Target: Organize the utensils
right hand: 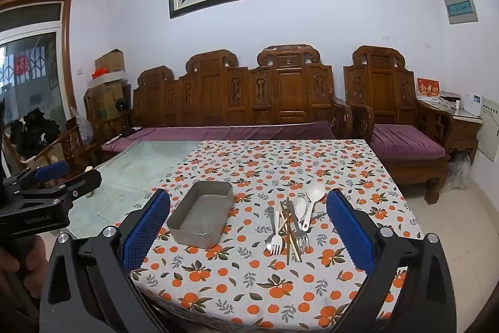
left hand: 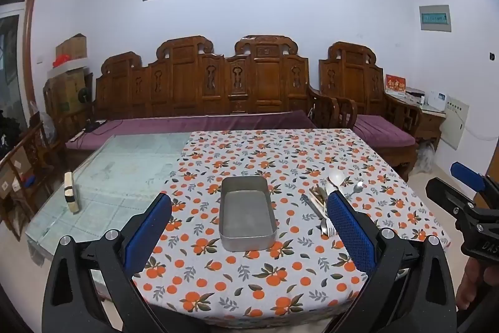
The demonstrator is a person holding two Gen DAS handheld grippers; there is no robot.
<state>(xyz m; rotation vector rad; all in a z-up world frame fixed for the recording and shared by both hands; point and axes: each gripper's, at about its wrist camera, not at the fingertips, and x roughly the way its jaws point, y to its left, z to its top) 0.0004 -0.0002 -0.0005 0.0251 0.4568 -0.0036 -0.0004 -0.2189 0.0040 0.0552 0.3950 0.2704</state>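
Left gripper [left hand: 249, 219] is held wide open w/ nothing gripped, above bench [left hand: 131, 177] edge. Metal tray [left hand: 247, 213] is seen between its blue pads, on orange-print cloth [left hand: 280, 152]; utensil pile [left hand: 326, 208] lies just right of it, partly hidden by right pad.

Right gripper [right hand: 248, 217] is likewise spread fully, empty. Tray [right hand: 201, 219] is seen at left; forks, chopsticks & white spoons [right hand: 290, 223] are heaped beside it, apart from it.
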